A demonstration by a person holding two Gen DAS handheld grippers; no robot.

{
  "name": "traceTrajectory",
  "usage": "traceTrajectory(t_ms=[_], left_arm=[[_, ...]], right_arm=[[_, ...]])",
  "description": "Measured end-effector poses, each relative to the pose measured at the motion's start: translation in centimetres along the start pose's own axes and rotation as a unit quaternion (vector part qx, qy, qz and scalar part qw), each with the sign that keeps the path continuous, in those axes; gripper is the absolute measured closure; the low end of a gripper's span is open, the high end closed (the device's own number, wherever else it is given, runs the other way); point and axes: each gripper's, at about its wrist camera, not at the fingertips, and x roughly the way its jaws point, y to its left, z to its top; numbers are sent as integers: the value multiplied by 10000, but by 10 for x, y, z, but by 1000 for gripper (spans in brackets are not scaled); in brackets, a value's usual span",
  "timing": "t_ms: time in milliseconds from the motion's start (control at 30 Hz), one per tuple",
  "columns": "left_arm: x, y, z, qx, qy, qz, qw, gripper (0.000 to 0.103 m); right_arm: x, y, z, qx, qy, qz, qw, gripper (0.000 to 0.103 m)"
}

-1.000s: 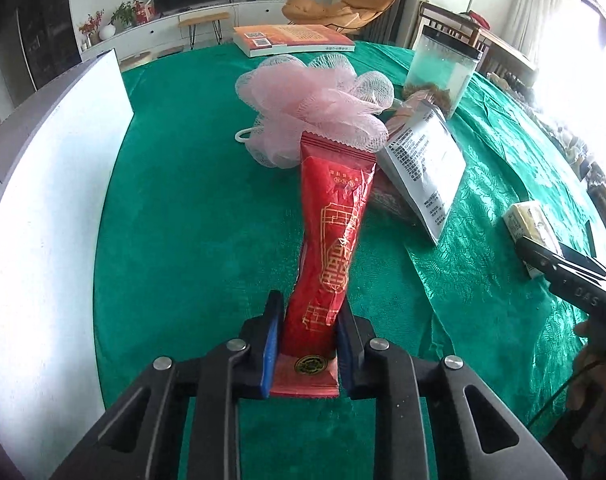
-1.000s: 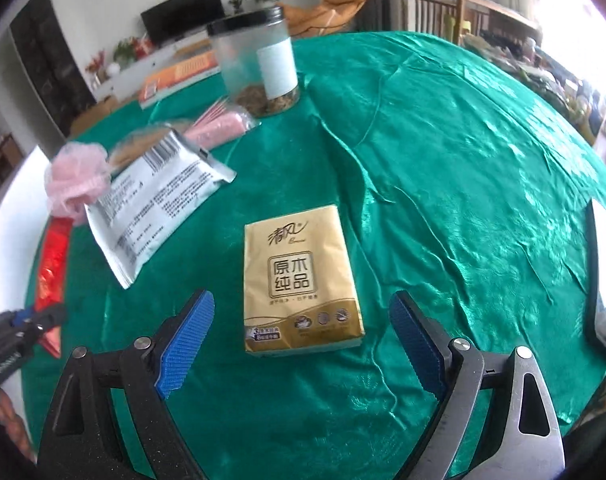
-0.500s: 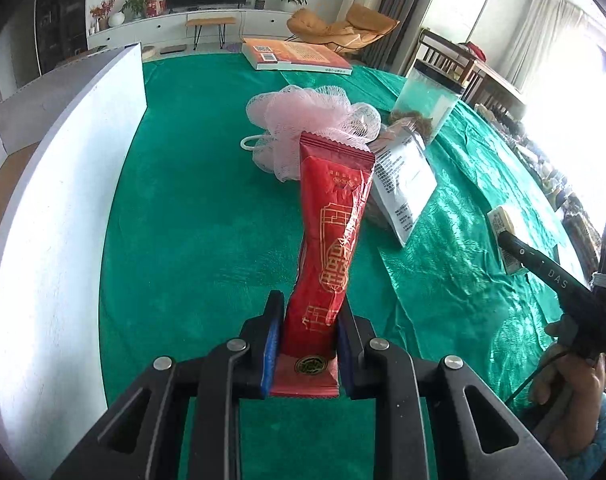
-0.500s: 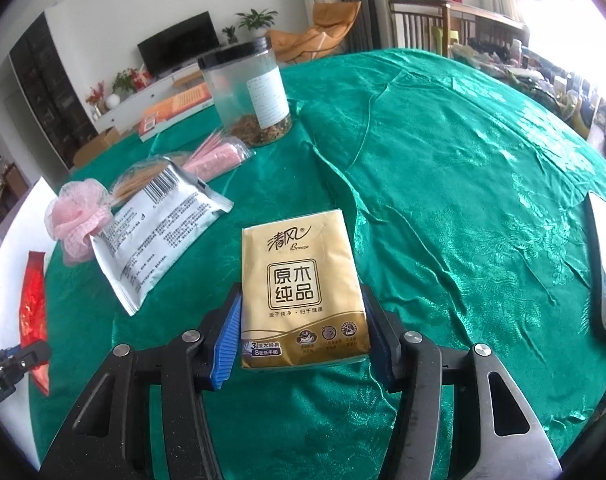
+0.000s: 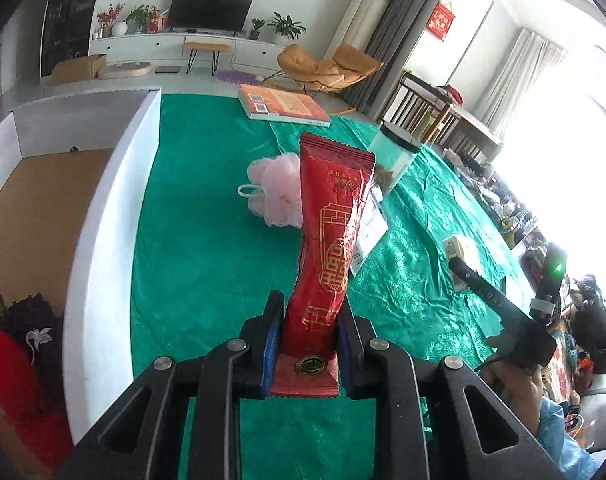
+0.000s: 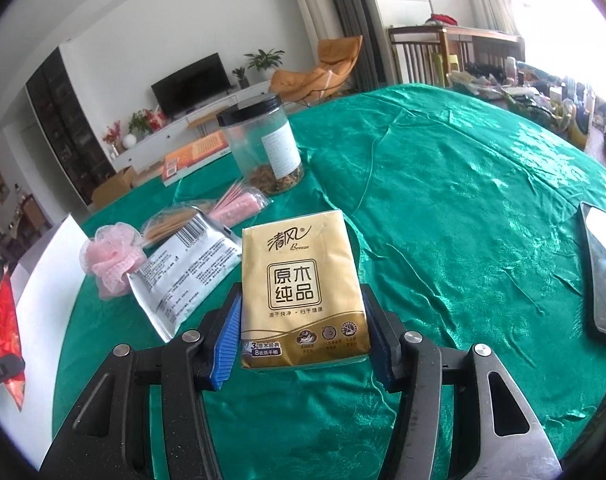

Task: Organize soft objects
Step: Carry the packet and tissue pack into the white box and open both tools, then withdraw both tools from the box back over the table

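Note:
My left gripper [image 5: 305, 340] is shut on the bottom end of a long red snack packet [image 5: 331, 240], which stands up off the green tablecloth [image 5: 207, 264]. A gold tissue pack [image 6: 303, 288] sits between the blue pads of my right gripper [image 6: 303, 332]; they press on both of its sides and hold it above the cloth. A pink mesh bath pouf [image 5: 277, 196] lies on the cloth behind the red packet, also seen as the pouf [image 6: 111, 260] in the right wrist view. The white box [image 5: 115, 208] stands open on the left.
Inside the box lie a red soft thing [image 5: 7, 368] and a dark one [image 5: 31, 320]. A white printed packet [image 6: 187, 272], a pink packet of sticks [image 6: 239, 208], a black-lidded jar [image 6: 263, 148] and a book [image 6: 195, 156] sit behind. A phone [image 6: 603, 272] lies at right.
My right gripper has closed on the tissue pack and lifted it off the cloth. My left gripper has risen with the red packet, and the box's inside has come into view.

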Motion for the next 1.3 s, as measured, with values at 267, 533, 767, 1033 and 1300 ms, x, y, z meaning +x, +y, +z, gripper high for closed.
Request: traceTrajectory(t_ms=[267, 533, 767, 1033, 1300], left_arm=[[-74, 52, 26, -274, -637, 441, 9966, 79], [-147, 145, 8, -705, -910, 1825, 9765, 79], [-147, 213, -37, -1708, -674, 2894, 9394, 5], [-121, 174, -19, -1543, -960, 2343, 9550, 5], [-39, 37, 2, -179, -418, 978, 9942, 5]], right_arm=[[-24, 99, 3, -660, 456, 1080, 9909, 46], [-74, 272, 8, -1604, 573, 2887, 9421, 46], [-57, 354, -47, -2273, 1410, 3578, 8947, 23], [0, 242, -43, -1770, 1130, 2073, 9555, 23], [53, 98, -44, -1404, 1139, -157, 9834, 23]])
